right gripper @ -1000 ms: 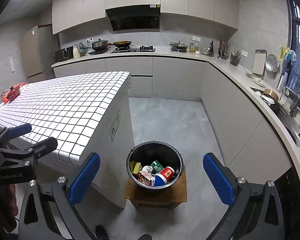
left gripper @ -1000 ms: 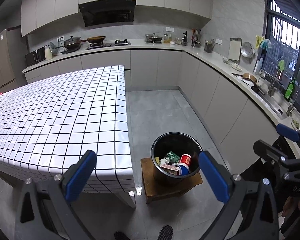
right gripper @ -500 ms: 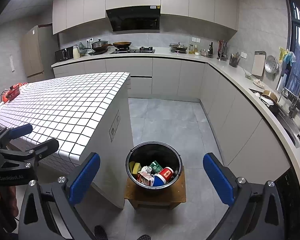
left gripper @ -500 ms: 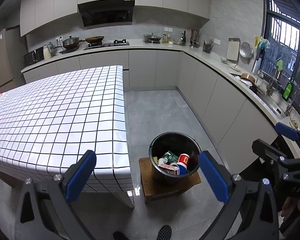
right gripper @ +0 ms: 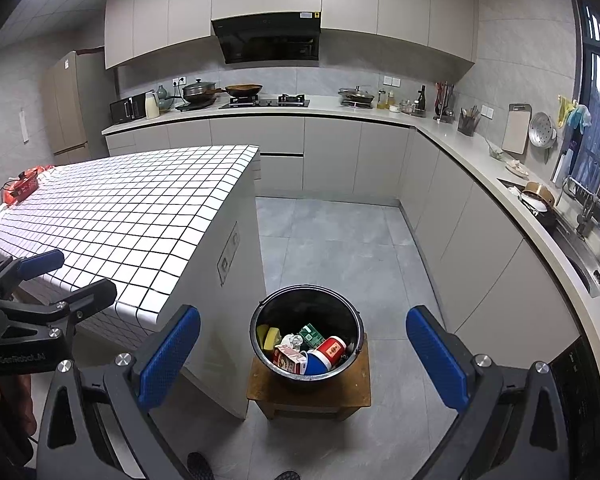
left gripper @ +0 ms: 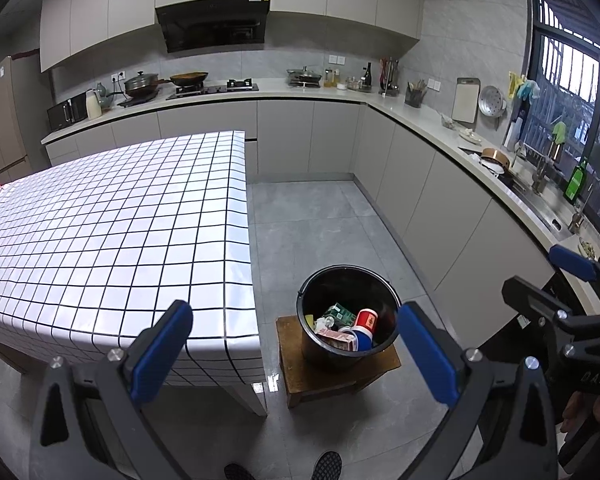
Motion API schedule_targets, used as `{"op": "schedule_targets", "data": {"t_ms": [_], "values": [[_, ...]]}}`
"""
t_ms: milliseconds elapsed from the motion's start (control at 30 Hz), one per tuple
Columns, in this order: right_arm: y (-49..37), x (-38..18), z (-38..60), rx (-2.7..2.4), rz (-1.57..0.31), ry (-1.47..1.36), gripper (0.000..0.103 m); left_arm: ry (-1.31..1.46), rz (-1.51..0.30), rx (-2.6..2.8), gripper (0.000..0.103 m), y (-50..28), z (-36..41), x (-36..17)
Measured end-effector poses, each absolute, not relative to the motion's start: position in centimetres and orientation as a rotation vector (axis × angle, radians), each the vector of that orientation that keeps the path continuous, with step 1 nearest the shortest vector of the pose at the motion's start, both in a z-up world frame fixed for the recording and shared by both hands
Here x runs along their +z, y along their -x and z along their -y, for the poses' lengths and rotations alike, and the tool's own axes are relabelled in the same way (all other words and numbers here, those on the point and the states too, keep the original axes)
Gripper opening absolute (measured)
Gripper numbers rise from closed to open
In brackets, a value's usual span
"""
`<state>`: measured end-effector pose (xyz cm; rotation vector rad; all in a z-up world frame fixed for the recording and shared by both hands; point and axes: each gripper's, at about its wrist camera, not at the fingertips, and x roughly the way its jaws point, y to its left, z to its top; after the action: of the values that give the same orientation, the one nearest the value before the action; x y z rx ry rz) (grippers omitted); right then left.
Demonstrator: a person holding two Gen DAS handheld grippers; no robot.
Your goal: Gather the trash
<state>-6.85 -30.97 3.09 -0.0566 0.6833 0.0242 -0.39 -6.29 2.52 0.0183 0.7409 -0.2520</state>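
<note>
Hovering spread and empty, both grippers (left gripper: 292, 344) (right gripper: 302, 346) frame the bucket (right gripper: 260, 312), its heaped trash (right gripper: 306, 350) seemingly cartons.

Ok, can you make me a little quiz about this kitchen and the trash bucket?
1. True or false: the black bucket stands straight on the floor.
2. Which is in the bucket? A) a red cup B) a banana C) a shoe
3. Fill in: both the left hand-held gripper and the right hand-held gripper are ____ and hold nothing.

Key
1. False: it stands on a small wooden stool beside the tiled table.
2. A
3. open
</note>
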Motion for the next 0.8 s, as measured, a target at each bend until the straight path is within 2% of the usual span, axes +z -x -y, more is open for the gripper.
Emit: {"op": "schedule_targets", "data": {"t_ms": [800], "values": [[6.67,3.02,30.62,0.022,-0.681,0.057,0.103,-0.022,-0.738,-0.259,0.103,0.23,6.23,2.43]]}}
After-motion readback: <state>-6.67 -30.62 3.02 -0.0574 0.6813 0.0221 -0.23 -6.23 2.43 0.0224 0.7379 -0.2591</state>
